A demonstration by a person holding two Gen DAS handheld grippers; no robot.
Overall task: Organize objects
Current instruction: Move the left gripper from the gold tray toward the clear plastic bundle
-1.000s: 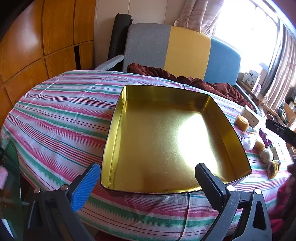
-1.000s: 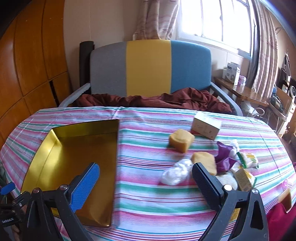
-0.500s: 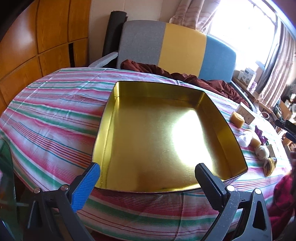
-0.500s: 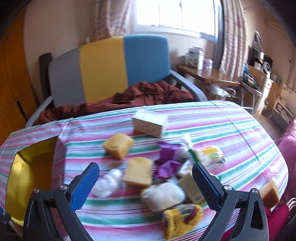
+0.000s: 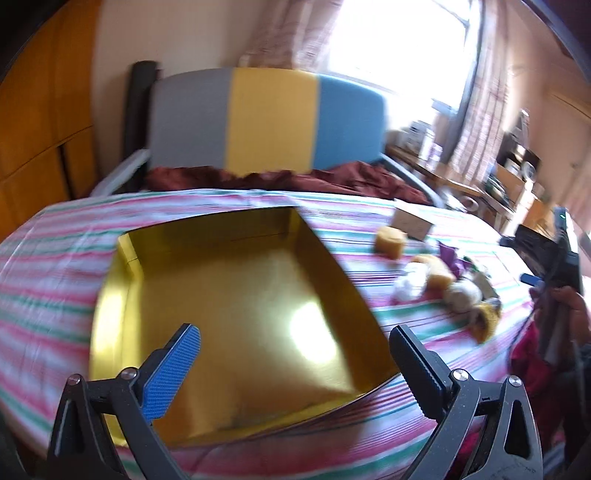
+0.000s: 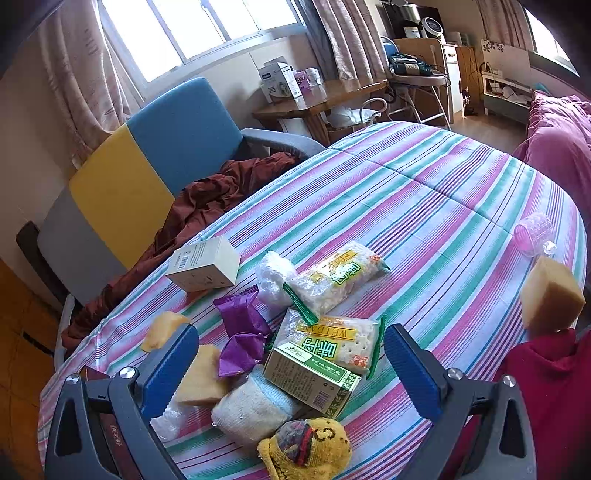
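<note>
Two grippers hang wide open and empty over a striped tablecloth [image 6: 443, 192]: the left gripper [image 5: 295, 354], lower centre, above a shallow gold metal tray [image 5: 236, 295]; the right gripper [image 6: 291, 354], lower centre, above heaped cracker packets [image 6: 332, 280], yellow sponges [image 6: 199, 373] and a green carton [image 6: 310, 376].

This is a room in a home. A big soft chair [image 6: 147, 162] with grey, yellow and blue parts stands by the wall, with a dark red blanket [image 6: 207, 199] lying on it. Light comes in through a window [image 6: 207, 29] with pale patterned curtains [image 6: 81, 85]. The bench has a striped cloth [image 6: 443, 206] in pink, green and white, with snack packs [image 6: 332, 280] on it. A wooden side table [image 6: 317, 99] holds small boxes. At the far side is a bed with a pink cover [image 6: 554, 129].
</note>
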